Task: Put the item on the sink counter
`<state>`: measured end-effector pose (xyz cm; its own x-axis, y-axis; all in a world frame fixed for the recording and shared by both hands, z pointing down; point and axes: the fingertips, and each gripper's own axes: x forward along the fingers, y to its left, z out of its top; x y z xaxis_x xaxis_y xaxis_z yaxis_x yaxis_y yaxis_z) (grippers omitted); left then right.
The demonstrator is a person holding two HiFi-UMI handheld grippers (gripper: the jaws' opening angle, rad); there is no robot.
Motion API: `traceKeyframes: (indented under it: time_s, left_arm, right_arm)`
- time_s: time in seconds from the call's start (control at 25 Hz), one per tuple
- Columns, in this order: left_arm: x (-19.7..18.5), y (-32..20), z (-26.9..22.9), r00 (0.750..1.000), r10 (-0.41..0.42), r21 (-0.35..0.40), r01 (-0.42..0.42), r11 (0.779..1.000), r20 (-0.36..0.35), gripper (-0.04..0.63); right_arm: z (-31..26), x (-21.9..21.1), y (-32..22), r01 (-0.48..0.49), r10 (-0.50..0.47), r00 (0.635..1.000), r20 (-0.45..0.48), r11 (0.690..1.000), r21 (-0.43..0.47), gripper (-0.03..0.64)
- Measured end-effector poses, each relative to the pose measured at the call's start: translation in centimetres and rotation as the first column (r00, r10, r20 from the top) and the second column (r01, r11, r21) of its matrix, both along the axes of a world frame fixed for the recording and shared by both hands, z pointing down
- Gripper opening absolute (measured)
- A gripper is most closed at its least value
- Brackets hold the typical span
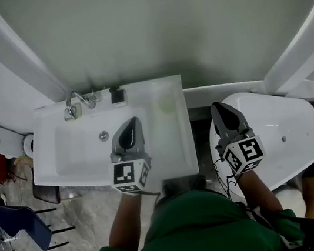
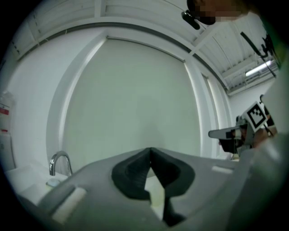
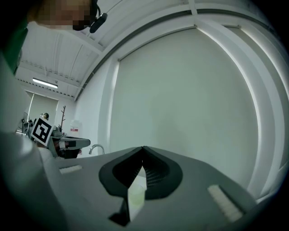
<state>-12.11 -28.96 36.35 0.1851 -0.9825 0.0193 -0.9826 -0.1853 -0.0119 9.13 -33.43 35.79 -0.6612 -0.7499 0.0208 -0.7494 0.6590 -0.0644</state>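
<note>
**Both tongs shut and empty; the pale item lies on the tabletop**

Your left tongs (image 1: 133,123) hover over the basin with the jaws closed tip to tip, and the left gripper view (image 2: 150,151) shows nothing pinched between them. Your right tongs (image 1: 218,107) hang off to the side over the near end of the bathtub (image 1: 292,129). They are closed too, with nothing held in the right gripper view (image 3: 143,149).

The likely task thing is the small pale yellow-green item (image 1: 166,103). It sits on the white tabletop (image 1: 176,139) to the right of the basin, towards the back wall and just ahead and to the right of your left tongs. It is too faint to name. It looks light and perhaps translucent, so treat it as thin-walled and easy to crush or tip. If you take it again, close gently across its sides, low down. On the glazed surface it will probably slide if nudged.

At the back rim, a small dark object (image 1: 117,95) stands well left of the item, and the faucet (image 1: 79,99) is further left. The drain (image 1: 104,136) lies in the basin floor. Nothing stands between the left tongs and the item. The gap between the tabletop and the bathtub is the only drop nearby.
</note>
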Motion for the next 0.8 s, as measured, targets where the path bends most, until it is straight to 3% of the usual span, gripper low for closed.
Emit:
traceKeyframes:
  time_s: [0.32, 0.8]
  left_arm:
    - [0.33, -0.23, -1.20, 1.000, 0.008, 0.025, -0.009, 1.000, 0.017, -0.002]
    - [1.04, -0.80, -0.49, 1.000, 0.011, 0.001, -0.011, 1.000, 0.014, -0.002]
  right_arm:
    - [-1.08, -0.55, 0.08, 0.014, -0.013, 1.000, -0.009, 1.000, 0.028, -0.002]
    - [-0.58, -0.27, -0.38, 0.028, -0.028, 1.000, -0.008, 0.999, 0.029, -0.002]
